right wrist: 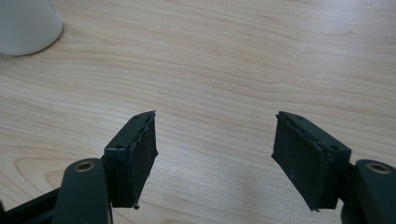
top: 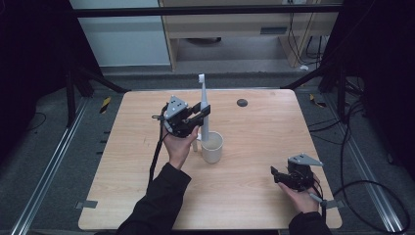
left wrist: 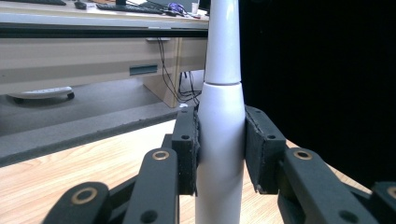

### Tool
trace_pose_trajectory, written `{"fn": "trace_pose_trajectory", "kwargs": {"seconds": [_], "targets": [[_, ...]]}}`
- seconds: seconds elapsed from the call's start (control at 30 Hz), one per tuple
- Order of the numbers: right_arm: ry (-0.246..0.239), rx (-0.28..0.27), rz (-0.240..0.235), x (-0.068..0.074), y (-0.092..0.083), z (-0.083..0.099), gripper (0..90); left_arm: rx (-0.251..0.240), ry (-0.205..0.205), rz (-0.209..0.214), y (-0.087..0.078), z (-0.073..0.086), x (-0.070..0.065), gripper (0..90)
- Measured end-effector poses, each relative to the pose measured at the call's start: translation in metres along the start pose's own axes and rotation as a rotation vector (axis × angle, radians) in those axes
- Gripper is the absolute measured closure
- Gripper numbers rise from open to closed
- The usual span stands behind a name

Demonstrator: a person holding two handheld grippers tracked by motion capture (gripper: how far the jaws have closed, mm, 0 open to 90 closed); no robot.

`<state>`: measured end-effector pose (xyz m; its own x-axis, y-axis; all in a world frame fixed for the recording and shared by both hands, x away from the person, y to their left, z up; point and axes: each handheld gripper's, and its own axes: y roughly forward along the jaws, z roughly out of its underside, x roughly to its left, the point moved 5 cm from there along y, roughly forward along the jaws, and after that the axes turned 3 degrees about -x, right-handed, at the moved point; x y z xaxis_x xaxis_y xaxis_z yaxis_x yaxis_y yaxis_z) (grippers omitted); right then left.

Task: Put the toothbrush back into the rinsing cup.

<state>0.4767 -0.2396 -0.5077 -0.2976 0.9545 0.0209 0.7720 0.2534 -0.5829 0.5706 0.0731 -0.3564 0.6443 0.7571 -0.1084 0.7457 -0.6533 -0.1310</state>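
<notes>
- High view: left gripper (top: 201, 115) clamps a white electric toothbrush (top: 204, 110), gripping the handle about midway; brush stands upright, bristle head on top.
- Toothbrush's lower end sits at the white cup (top: 212, 147); looks to be inside the rim, but from this angle hard to say whether it touches the bottom.
- Cup stands near the middle of the table (top: 254, 191), slightly toward the left edge, well clear of every corner.
- Left gripper view: both black pads (left wrist: 187, 154) press flat on the white handle (left wrist: 222, 140), one each side, jaws partly closed around it; neck of the brush rises out the top of the frame.
- High view: right gripper (top: 275, 175) rests low near the near right corner of the table, held in the person's right hand (top: 302, 198), well apart from the cup and brush.
- Right gripper view: jaws stand wide apart, bare wood between them, nothing gripped; pads (right wrist: 140, 154) hover just over the tabletop (right wrist: 224, 70).
- Same view: base of the cup (right wrist: 25, 23) shows at the top left corner.
- Small dark round spot (top: 242, 102) on the table near the far edge, right of the brush.
</notes>
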Motion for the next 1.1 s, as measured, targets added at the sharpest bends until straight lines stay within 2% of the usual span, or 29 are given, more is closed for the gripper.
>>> {"fn": "trace_pose_trajectory", "kwargs": {"seconds": [0.4,0.7,1.1], "targets": [[0.0,0.003,-0.003,0.001,0.001,0.001,30.2,0.008,-0.012,0.02,0.014,0.013,-0.004,67.1],[-0.002,0.004,-0.004,0.0,0.001,0.001,30.2,0.02,-0.016,0.015,0.016,0.026,-0.001,67.1],[-0.004,0.004,-0.001,0.0,0.002,0.001,30.2,0.066,-0.02,0.002,0.019,0.049,0.002,67.1]]}}
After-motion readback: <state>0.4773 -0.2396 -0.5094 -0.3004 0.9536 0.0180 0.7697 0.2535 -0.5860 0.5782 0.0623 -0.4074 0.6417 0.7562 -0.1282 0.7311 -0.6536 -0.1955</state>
